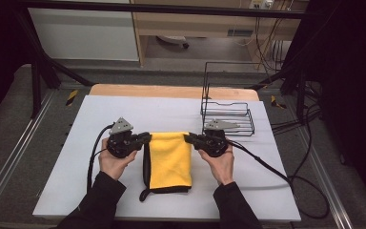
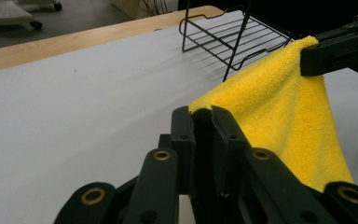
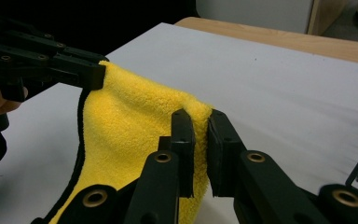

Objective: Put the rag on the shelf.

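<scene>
A yellow cloth with a black border lies near the middle of the bench, somewhat toward the near edge, its far edge lifted off the white surface while the rest trails down to the bench toward the person. The left gripper pinches the far left corner of the cloth, its jaws pressed together on the plush fabric, as the left gripper view shows with the cloth rising out between the two black jaws. The right gripper pinches the far right corner in the same way; in the right gripper view the cloth is clamped between its jaws and stretches across to the other gripper. Both grippers point inward at each other, and the cloth's far edge hangs between them. A black wire rack stands near the far right corner of the bench, just behind the right gripper.
</scene>
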